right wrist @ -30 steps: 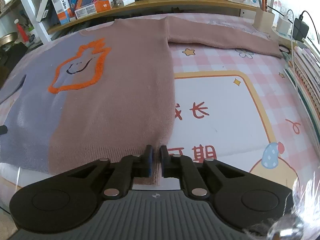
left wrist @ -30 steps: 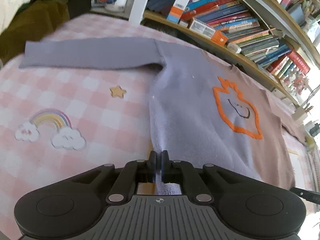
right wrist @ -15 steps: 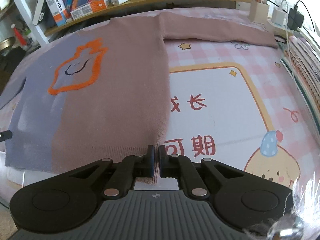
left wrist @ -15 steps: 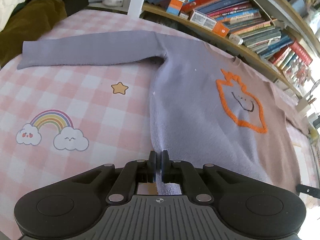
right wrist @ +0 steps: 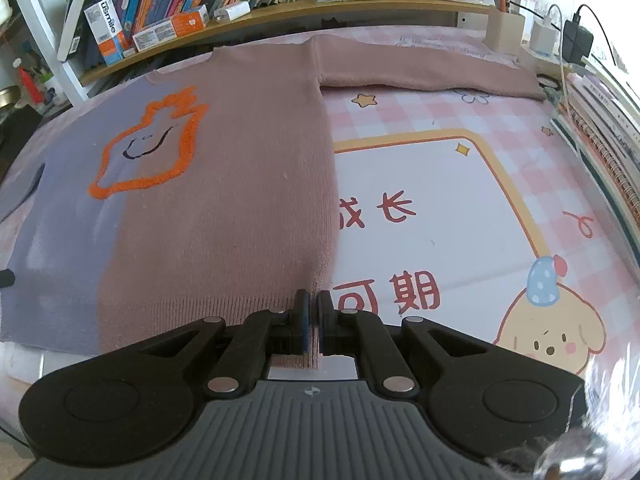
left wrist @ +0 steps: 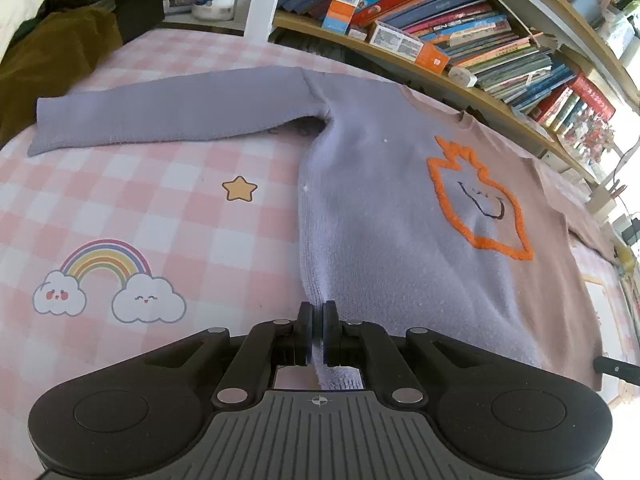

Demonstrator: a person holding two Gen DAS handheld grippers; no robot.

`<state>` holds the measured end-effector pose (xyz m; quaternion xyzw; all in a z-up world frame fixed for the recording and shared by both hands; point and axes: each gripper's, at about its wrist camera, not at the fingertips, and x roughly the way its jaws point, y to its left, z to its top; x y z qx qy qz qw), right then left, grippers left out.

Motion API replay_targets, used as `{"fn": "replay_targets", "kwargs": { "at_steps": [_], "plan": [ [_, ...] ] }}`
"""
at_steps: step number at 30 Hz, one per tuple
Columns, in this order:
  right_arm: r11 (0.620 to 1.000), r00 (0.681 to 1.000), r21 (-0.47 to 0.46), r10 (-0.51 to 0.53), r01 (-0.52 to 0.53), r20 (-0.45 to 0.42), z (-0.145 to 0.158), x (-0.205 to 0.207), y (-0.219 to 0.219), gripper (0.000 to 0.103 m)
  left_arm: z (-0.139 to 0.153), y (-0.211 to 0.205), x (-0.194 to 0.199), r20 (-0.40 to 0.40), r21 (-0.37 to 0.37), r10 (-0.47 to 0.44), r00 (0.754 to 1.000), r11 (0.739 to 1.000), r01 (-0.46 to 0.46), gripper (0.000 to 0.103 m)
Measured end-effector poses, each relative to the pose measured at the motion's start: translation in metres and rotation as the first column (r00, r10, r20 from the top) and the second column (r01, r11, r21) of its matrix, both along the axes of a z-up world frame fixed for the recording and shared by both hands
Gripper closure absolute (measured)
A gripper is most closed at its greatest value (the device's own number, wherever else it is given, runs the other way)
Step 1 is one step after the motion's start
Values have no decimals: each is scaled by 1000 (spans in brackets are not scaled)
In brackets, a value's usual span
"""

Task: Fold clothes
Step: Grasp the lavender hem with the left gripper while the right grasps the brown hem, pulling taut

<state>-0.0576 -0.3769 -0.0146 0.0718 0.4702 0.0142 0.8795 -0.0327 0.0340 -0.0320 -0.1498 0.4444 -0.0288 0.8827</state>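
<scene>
Where fingers (left wrist: 306, 330) pinch: sweater (left wrist: 380, 216) hem.

sweater (left wrist: 380, 220) hem drawn slightly nearer, flatter

You have a pink checked sheet (left wrist: 168, 216) printed with a rainbow (left wrist: 106, 262) and star (left wrist: 239, 189); a bookshelf (right wrist: 256, 20) runs along the far side, chargers (right wrist: 560, 38) far right.

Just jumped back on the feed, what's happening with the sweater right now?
The two-tone sweater lies spread flat, front up, on the pink checked sheet, both sleeves stretched out sideways. The left claw is shut on the lilac bottom hem corner, and the right claw is shut on the brown one. No fold has been made yet.
</scene>
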Motion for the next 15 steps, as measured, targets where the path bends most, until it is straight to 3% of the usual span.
{"fn": "replay_targets", "kwargs": {
  "at_steps": [6, 15],
  "plan": [
    [1000, 1000, -17, 19, -19, 3, 0, -2, 3, 99, -1, 4, -1, 5, -1, -16, 1000, 1000, 16, 99],
    [997, 1000, -74, -5, 5, 12, 0, -3, 12, 96, 3, -3, -6, 27, 54, -55, 998, 997, 54, 93]
  ]
}}
